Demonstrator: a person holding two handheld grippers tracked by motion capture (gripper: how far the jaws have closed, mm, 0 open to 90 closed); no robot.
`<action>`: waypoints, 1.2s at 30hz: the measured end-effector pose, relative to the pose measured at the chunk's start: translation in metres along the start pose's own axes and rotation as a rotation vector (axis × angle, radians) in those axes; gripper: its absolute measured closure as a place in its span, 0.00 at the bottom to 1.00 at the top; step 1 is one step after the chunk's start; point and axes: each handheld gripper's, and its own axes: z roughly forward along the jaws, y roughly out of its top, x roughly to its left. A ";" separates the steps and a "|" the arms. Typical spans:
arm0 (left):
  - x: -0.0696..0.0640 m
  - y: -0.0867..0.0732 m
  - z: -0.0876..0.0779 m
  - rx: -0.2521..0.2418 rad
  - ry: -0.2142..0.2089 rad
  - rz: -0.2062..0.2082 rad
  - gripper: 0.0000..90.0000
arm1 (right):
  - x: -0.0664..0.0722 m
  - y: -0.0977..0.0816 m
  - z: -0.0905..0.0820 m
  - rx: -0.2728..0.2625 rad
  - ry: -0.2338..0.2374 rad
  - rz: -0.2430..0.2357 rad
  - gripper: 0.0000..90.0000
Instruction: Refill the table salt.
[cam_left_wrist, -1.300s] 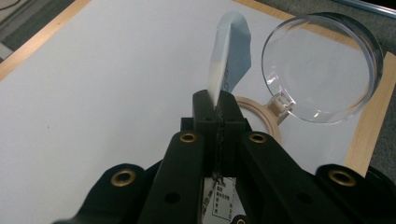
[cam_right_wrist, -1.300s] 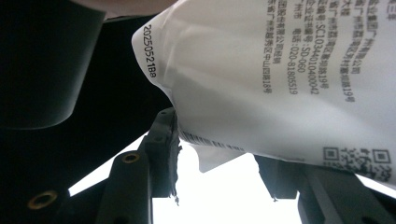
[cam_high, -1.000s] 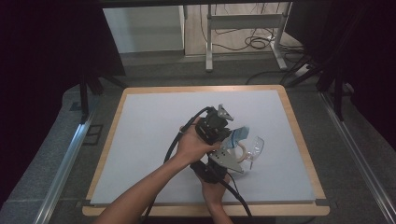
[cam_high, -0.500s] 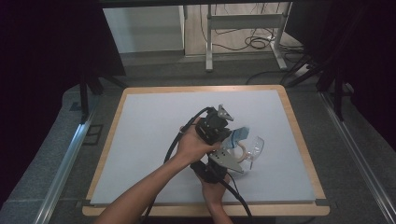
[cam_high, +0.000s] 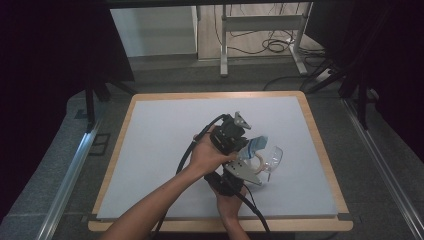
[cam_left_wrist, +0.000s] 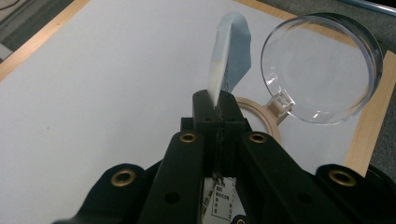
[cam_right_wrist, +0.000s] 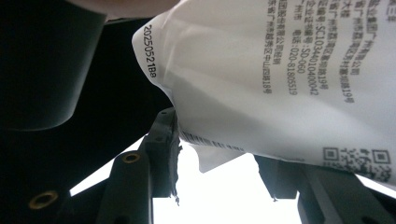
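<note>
My left gripper (cam_left_wrist: 219, 105) is shut on the edge of a thin white and pale blue packet (cam_left_wrist: 227, 56), which stands up from the jaws. In the high view the left gripper (cam_high: 244, 145) is at the middle of the table, holding the packet (cam_high: 257, 144) out to the right. The right gripper (cam_high: 243, 165) sits just below it, pointing up at the packet. In the right gripper view the printed packet (cam_right_wrist: 280, 74) hangs close in front. The right gripper (cam_right_wrist: 219, 186) has its jaws apart, with a corner of the packet hanging loose between them.
A clear round lens (cam_left_wrist: 322, 70) with a tan wooden ring (cam_left_wrist: 261, 112) lies just beyond the packet; in the high view the lens (cam_high: 273, 157) is right of both grippers. The white table top has a wooden rim (cam_high: 320, 145). Black cables trail toward the front edge.
</note>
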 end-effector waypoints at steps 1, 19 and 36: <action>0.000 0.000 0.000 0.000 0.000 0.000 1.00 | 0.000 0.000 0.000 0.000 0.001 0.000 0.60; 0.000 0.001 -0.001 0.003 0.001 0.003 1.00 | 0.000 0.001 0.000 -0.007 0.000 -0.005 0.60; -0.001 0.001 0.002 0.008 0.000 0.003 1.00 | 0.000 0.000 0.000 -0.006 0.002 0.006 0.60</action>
